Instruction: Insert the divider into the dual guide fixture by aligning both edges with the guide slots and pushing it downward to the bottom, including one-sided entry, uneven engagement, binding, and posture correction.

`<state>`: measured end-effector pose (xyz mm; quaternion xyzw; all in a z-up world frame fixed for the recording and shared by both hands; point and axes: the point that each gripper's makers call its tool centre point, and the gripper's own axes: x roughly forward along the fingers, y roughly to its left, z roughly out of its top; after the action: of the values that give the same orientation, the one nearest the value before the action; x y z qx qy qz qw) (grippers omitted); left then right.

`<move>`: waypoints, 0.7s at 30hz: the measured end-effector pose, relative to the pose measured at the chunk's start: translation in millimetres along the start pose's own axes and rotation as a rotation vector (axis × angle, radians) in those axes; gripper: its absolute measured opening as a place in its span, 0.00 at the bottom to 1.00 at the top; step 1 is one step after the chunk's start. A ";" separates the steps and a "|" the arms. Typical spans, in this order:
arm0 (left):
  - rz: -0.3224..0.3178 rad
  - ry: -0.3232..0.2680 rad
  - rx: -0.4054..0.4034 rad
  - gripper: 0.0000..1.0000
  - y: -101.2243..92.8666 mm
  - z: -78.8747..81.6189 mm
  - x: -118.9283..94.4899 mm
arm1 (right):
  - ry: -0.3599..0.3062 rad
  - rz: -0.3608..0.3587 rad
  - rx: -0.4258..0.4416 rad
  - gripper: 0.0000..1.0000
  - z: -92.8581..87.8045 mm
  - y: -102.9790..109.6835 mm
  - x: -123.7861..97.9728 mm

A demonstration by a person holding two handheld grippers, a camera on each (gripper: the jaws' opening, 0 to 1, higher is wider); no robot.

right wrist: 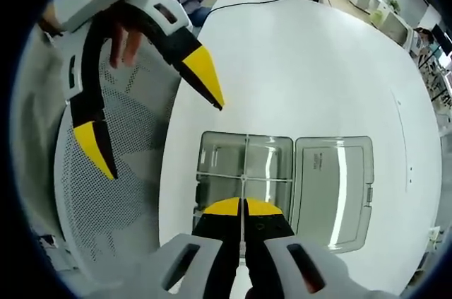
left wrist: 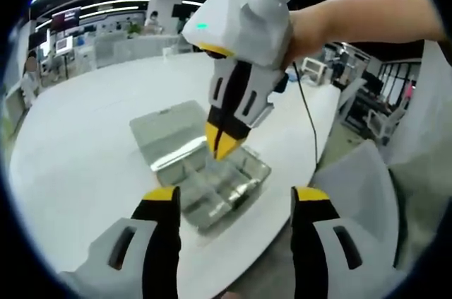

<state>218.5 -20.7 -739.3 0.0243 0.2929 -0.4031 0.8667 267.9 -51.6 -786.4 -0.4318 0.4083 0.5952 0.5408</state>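
The right gripper (right wrist: 242, 208) is pinching a thin clear divider (right wrist: 244, 172) between its clenched jaws, and in the right gripper view the strip is running straight ahead from the yellow tips across the open half of a clear compartment box (right wrist: 219, 161). A cross piece is already sitting across that half, and the held divider is meeting it near the middle. How deep the divider is sitting cannot be told from here; I am judging that entry into the guide slots is under way but the push to the bottom is not finished, since the jaws are gripping it right above the box. Whether both ends are engaged evenly is too fine to make out.

The left gripper (right wrist: 152, 112) is hanging with its jaws released and holding nothing, off to the side of the box near the desk edge. In the left gripper view the right gripper (left wrist: 224, 145) is pointing steeply down into the box (left wrist: 226, 186).

The box's hinged lid (right wrist: 333, 189) is lying flat open beside the tray, on the side away from the left gripper. The box is sitting close to the curved edge of the white desk (right wrist: 311, 66), with a perforated chair (right wrist: 106, 193) just beyond; the far desk surface is offering wide open room
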 end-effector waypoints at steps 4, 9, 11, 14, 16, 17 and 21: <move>0.000 0.001 0.000 0.61 -0.1 -0.2 -0.4 | 0.004 0.000 0.004 0.00 0.7 0.1 -0.3; 0.003 -0.001 0.002 0.61 0.4 0.2 -1.5 | 0.016 0.001 -0.001 0.00 1.0 1.5 -0.2; 0.003 0.000 0.000 0.61 0.6 -0.2 -2.0 | 0.017 0.002 -0.003 0.00 1.5 1.5 0.1; 0.004 0.001 0.000 0.61 0.9 -0.9 -2.4 | 0.031 0.003 -0.004 0.00 0.0 1.9 1.7; 0.004 0.000 -0.001 0.61 0.9 -0.9 -2.7 | 0.029 0.002 -0.004 0.00 1.4 1.7 1.6; 0.005 0.000 -0.001 0.61 1.0 -1.0 -2.8 | 0.031 0.004 -0.002 0.00 1.4 2.0 1.8; 0.006 -0.001 -0.003 0.61 1.8 -0.9 -2.8 | 0.041 0.006 -0.006 0.00 0.7 1.1 2.3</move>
<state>218.0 -17.3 -739.0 0.0239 0.2928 -0.4003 0.8680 266.6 -50.4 -788.4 -0.4444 0.4188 0.5892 0.5290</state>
